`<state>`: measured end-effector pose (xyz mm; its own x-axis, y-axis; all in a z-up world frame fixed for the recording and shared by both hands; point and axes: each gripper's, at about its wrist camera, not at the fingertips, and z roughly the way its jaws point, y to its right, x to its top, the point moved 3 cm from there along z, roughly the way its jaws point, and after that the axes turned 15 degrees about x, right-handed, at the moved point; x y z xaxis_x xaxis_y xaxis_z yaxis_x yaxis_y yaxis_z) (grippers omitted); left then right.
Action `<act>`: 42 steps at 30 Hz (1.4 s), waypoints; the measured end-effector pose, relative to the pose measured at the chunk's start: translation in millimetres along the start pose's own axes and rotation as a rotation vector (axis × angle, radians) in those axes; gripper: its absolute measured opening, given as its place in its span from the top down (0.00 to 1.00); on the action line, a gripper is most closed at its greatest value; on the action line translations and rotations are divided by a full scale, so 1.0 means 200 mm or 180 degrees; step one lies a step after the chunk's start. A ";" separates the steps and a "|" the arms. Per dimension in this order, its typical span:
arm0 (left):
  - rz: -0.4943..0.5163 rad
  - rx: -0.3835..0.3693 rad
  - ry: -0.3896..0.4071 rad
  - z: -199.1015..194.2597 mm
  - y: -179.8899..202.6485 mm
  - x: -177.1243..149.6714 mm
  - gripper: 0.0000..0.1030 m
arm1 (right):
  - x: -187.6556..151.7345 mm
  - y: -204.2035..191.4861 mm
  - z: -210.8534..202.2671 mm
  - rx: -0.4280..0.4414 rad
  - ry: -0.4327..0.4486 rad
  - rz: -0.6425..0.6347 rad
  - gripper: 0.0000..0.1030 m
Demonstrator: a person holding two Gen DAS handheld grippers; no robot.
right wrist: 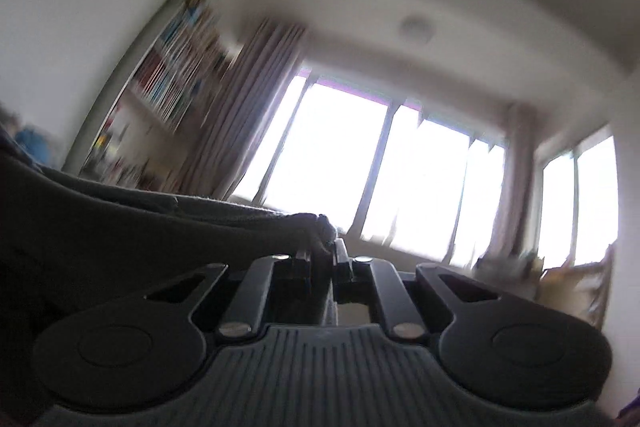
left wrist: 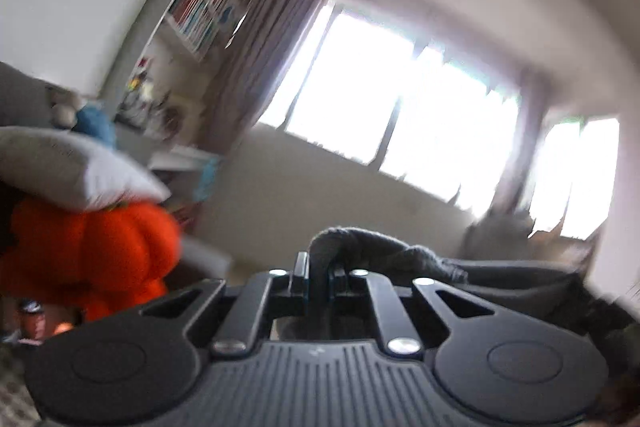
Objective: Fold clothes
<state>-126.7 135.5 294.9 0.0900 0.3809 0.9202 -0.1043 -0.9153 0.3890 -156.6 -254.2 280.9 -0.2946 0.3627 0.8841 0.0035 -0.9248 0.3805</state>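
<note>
Both grippers up, dark garment (left wrist: 400, 251) pinched between them.
Left gripper (left wrist: 319, 273) and right gripper (right wrist: 323, 259) clamp its edges; only the left view shows an orange cushion (left wrist: 100, 247).

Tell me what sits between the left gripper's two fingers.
A bunched fold of the dark grey garment is pinched there, in the left gripper, and trails off to the right. The left wrist view shows it.
</note>
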 end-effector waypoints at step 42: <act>0.1458 0.1306 -0.1922 1.40 -0.23 -1.24 0.64 | -1.46 -0.39 0.82 0.1355 -0.2884 0.0981 0.64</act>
<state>133.6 46.2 37.9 0.6499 -0.0657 0.7571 0.0968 -0.9810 -0.1682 85.9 -268.6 36.3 0.6018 0.2315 0.7644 0.3448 -0.9386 0.0128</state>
